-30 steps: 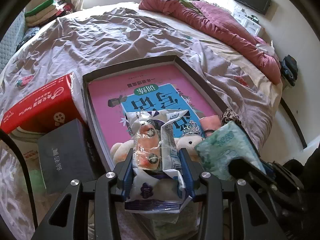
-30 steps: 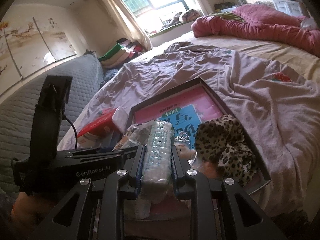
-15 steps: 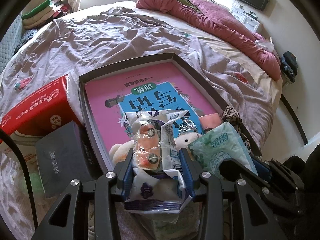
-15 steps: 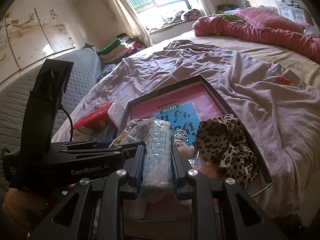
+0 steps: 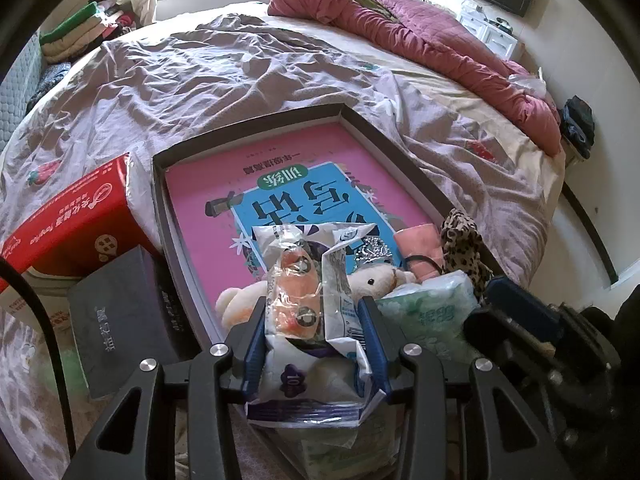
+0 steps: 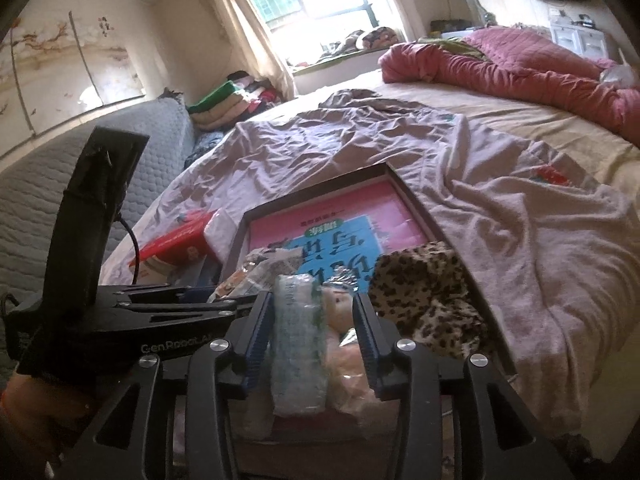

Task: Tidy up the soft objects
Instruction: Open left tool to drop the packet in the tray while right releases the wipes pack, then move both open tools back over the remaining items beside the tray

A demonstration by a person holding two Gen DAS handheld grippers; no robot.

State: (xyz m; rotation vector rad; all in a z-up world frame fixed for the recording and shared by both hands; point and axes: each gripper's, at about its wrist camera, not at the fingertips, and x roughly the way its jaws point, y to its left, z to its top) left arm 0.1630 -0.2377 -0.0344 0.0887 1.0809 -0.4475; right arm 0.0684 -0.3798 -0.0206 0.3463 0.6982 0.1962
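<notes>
- Mauve and crumpled, the bedsheet covers most of what we see, with a red quilt bunched along its far side.
- On the sheet lies a shallow dark-rimmed tray; a pink-and-blue book cover fills its floor.
- Just left of the tray we find a red carton and, nearer us, a dark grey box leaning against the tray's wall.
- At the tray's near end the soft things crowd together — a white plush toy, a pink cloth piece and a leopard-print cloth at the right corner.
- Our left gripper is clamped on a clear plastic snack bag: both blue pads press its sides, and the bag stands up out of the fingers over the tray's near edge, its top above the plush toy.
- Our right gripper is letting go — its jaws are opening, with a pale green tissue pack between them. The pack leans toward the left pad; the right pad stands clear of it, with the plush toy showing through that gap.
- From the left wrist view the tissue pack sits just right of the snack bag, at the tray's near right corner, beside the leopard-print cloth.
- A hand shows at the lower left of the right wrist view, below the left gripper's black body.
</notes>
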